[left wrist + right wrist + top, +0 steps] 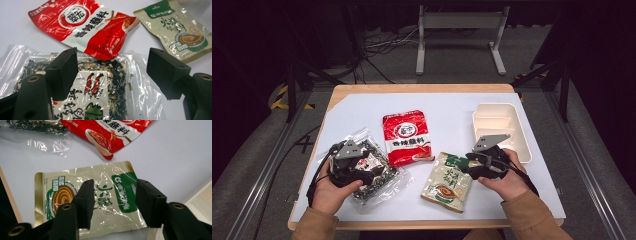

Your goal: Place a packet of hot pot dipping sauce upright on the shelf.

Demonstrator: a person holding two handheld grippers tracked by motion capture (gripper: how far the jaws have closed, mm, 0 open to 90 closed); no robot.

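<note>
A clear bag of dark dried seaweed (372,172) (100,92) lies at the table's left front. My left gripper (357,167) (112,72) hovers over it, open, jaws either side of its printed label. A red sauce packet (408,137) (92,27) (110,132) lies flat in the middle. A beige and green packet (447,182) (175,30) (100,197) lies to the right of centre. My right gripper (472,165) (115,202) stands open just above that packet's upper end, with nothing between its jaws.
A cream tray (504,127) with compartments stands at the right back, close behind my right hand (507,182). The white mat (447,107) covers the wooden table. A metal stand (459,30) and cables lie on the floor beyond.
</note>
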